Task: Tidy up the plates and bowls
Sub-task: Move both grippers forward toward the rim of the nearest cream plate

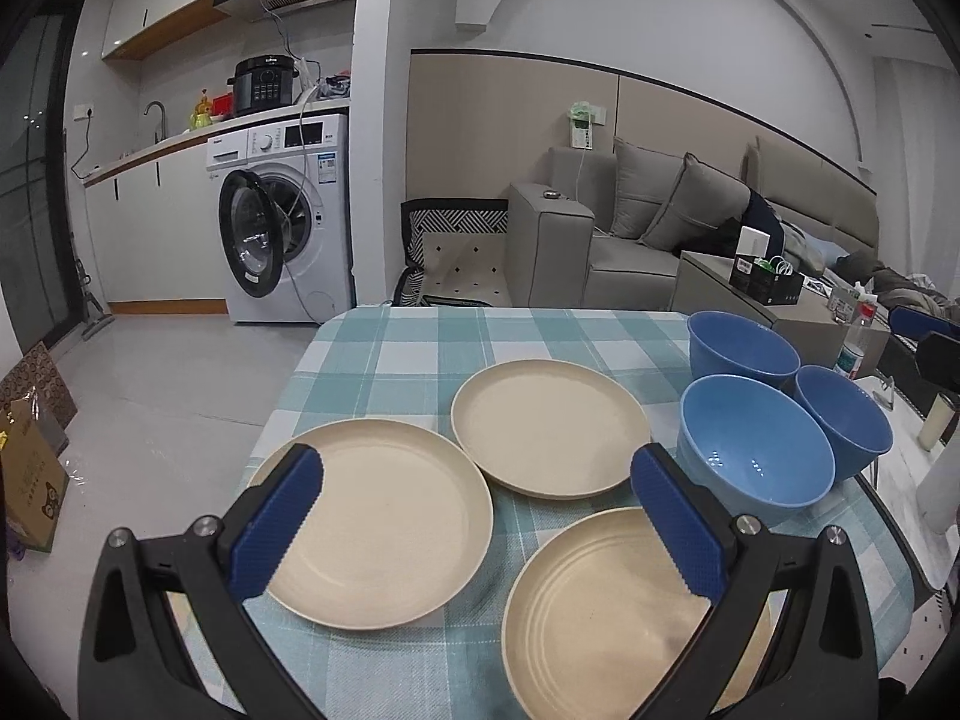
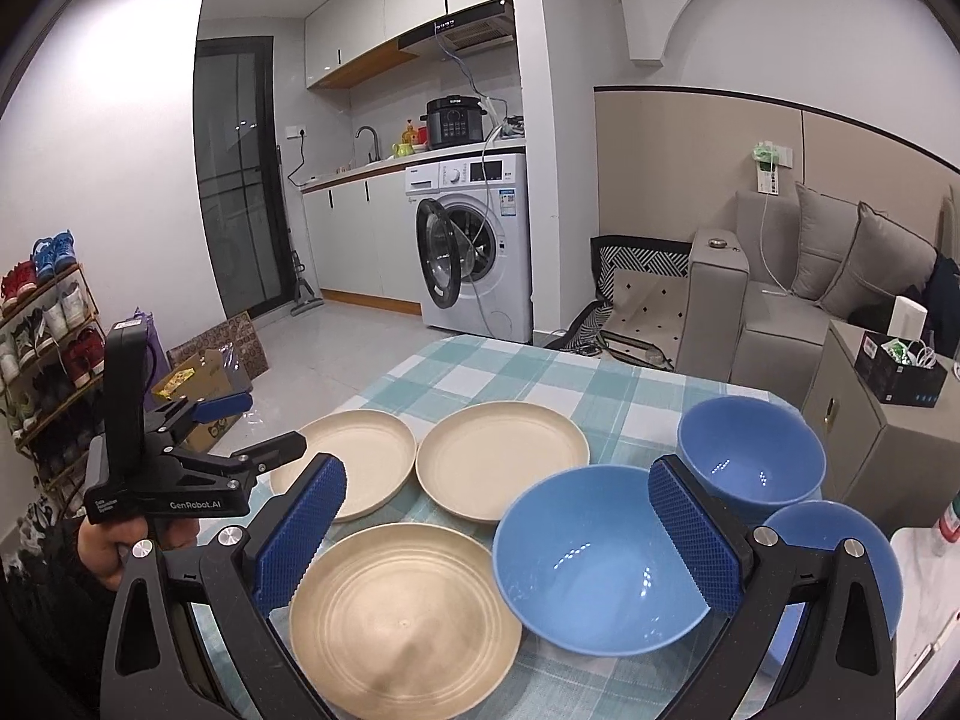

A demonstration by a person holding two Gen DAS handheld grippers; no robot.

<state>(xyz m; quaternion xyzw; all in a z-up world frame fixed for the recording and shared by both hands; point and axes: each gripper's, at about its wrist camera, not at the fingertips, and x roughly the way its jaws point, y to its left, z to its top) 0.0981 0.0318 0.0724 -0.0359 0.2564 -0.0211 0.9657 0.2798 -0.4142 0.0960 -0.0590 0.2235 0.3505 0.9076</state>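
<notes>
Plates (image 1: 551, 427) and bowls (image 2: 600, 552) sit empty on the checked tablecloth (image 1: 420, 336); both grippers' jaws gape, holding nothing.

3 beige plates (image 1: 384, 519) (image 1: 549, 426) (image 1: 606, 612) flat, upright, unstacked, apart | 3 blue bowls (image 1: 753, 441) (image 1: 741, 345) (image 1: 846, 414) upright, clustered right of plates | all empty
</notes>
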